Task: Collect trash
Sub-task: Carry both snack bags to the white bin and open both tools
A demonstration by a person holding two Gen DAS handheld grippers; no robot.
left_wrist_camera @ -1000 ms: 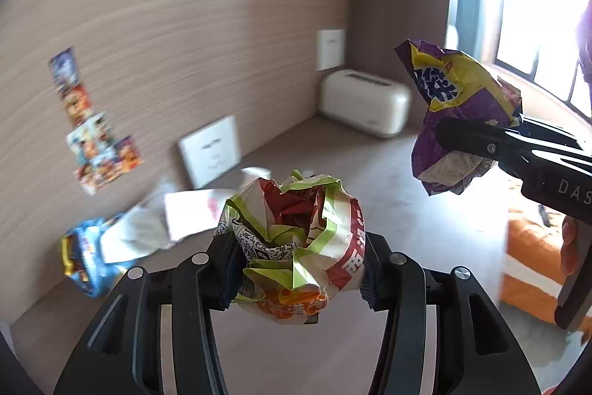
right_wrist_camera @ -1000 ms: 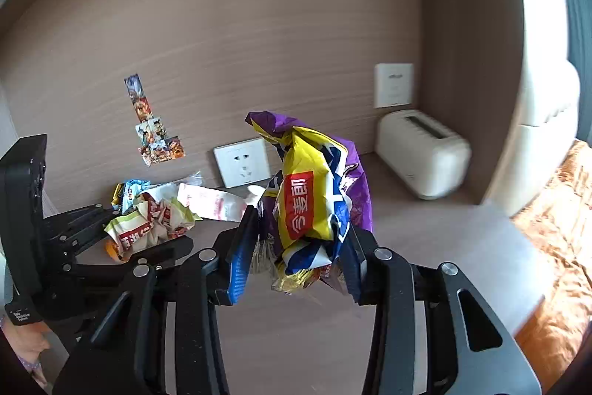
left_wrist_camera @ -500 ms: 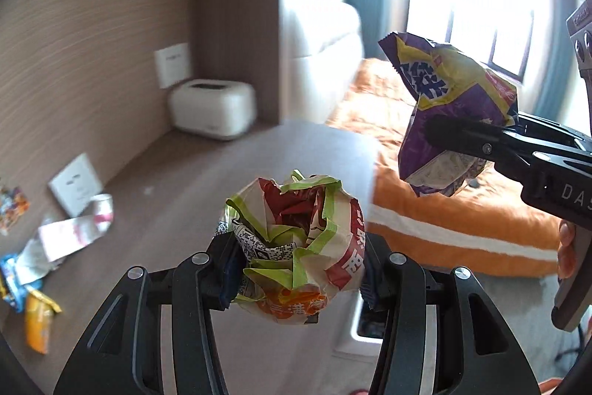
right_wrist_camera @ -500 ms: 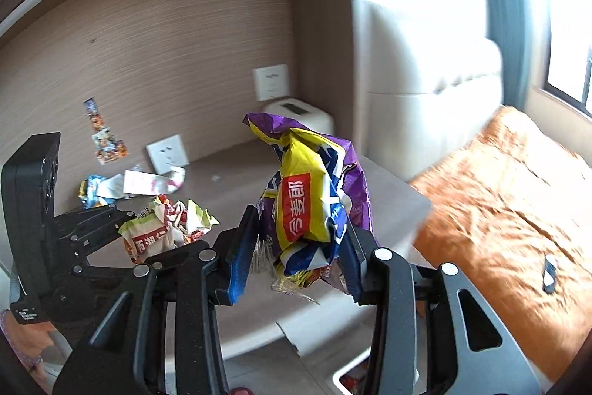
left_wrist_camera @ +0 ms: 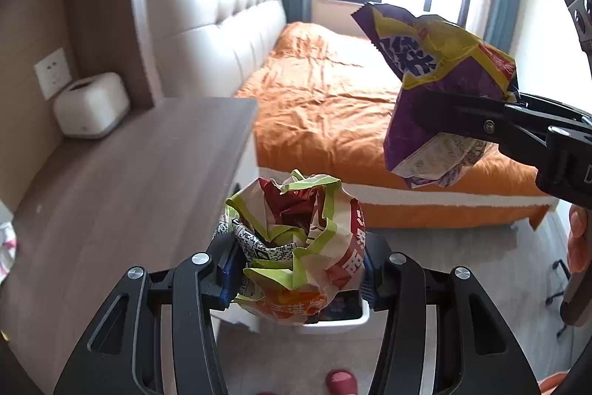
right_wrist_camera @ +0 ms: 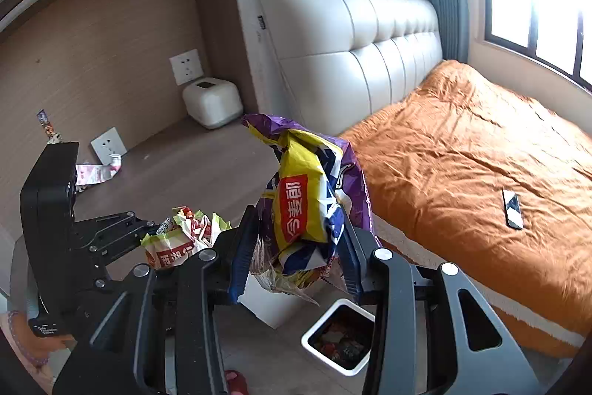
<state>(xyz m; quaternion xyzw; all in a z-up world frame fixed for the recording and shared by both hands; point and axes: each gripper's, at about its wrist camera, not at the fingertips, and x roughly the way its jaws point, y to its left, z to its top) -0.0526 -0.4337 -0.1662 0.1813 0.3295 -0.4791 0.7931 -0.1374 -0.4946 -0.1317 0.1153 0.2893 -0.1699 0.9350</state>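
Note:
My left gripper (left_wrist_camera: pixel 296 271) is shut on a crumpled green, white and red wrapper (left_wrist_camera: pixel 299 247), held in the air past the desk's edge; the same wrapper (right_wrist_camera: pixel 181 239) shows at the left of the right wrist view. My right gripper (right_wrist_camera: pixel 296 258) is shut on a purple and yellow snack bag (right_wrist_camera: pixel 310 202), which also hangs at the right of the left wrist view, snack bag (left_wrist_camera: pixel 436 84). A white trash bin (right_wrist_camera: pixel 344 343) with wrappers inside stands on the floor below both grippers; in the left wrist view only the bin's rim (left_wrist_camera: pixel 333 324) peeks out under the wrapper.
The wooden desk (left_wrist_camera: pixel 122 180) runs along the left, with a white box (left_wrist_camera: pixel 90 106) at its back and more wrappers (right_wrist_camera: pixel 96 173) by a wall socket. An orange bed (right_wrist_camera: pixel 481 173) with a phone (right_wrist_camera: pixel 512 208) lies to the right. A red slipper (left_wrist_camera: pixel 342 382) is on the floor.
Both grippers swung away from the desk wall toward the bed, each carrying its wrapper. The bin on the floor has come into view below them. Both grips are unchanged.

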